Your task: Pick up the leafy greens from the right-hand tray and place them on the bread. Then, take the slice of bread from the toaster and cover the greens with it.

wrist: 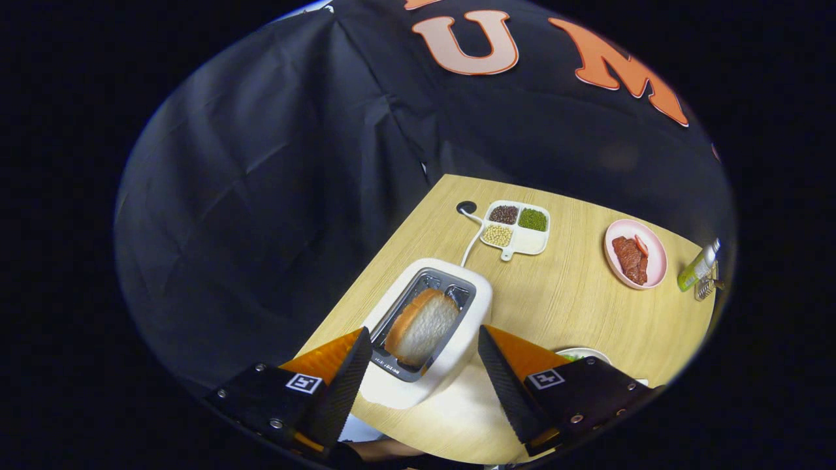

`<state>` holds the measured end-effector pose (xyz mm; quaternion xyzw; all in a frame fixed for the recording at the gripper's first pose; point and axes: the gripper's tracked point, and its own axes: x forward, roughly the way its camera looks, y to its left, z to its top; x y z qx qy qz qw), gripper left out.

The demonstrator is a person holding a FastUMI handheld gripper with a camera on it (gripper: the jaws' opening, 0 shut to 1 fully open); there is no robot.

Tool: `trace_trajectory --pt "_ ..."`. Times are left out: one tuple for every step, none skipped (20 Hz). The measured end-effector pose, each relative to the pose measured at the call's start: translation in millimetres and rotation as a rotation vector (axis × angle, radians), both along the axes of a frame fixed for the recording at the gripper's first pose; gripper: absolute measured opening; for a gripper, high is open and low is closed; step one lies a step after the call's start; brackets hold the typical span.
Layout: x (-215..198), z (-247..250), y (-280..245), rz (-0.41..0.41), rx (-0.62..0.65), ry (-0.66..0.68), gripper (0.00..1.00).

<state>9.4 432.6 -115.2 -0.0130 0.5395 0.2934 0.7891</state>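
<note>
Wooden table (575,300): toaster (471,307) holds bread (421,326) (tongs (424,352) spread).

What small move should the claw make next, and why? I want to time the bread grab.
Probably ease straight down and forward until the open claw straddles the bread slice, then close. The slice stands in the toaster slot between and just ahead of the fingers, which touch nothing yet.

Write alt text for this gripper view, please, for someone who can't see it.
The gripper hangs open above a white toaster, its fingers either side of a slice of bread standing in the slot. Beyond, on the wooden table, sit a divided dish of beans and a pink plate of meat.
</note>
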Motion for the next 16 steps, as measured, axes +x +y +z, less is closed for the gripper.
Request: trace_trajectory --pt "-1 -3 5 0.006 -0.007 0.014 0.98" --pt "-3 -8 9 0.011 -0.011 0.028 0.97" --pt "-2 -12 12 0.011 -0.016 0.042 0.96" --pt "-2 -16 14 0.007 -0.020 0.050 0.96" --pt "0 -19 15 0.006 -0.030 0.060 0.95" --pt "0 -21 15 0.005 -0.037 0.068 0.92" --pt "-1 -23 18 0.002 -0.045 0.076 0.89" --pt "-1 -26 18 -0.005 -0.054 0.087 0.86" --pt "0 -29 17 -0.015 -0.061 0.095 0.84" --pt "3 -33 15 -0.028 -0.073 0.101 0.79" --pt "4 -38 15 -0.037 -0.074 0.108 0.76" --pt "5 -42 15 -0.051 -0.074 0.118 0.70" --pt "6 -44 15 -0.065 -0.076 0.122 0.67" --pt "8 -48 12 -0.079 -0.085 0.118 0.59" --pt "9 -50 8 -0.091 -0.087 0.119 0.51" --pt "5 -51 12 -0.098 -0.063 0.138 0.43"
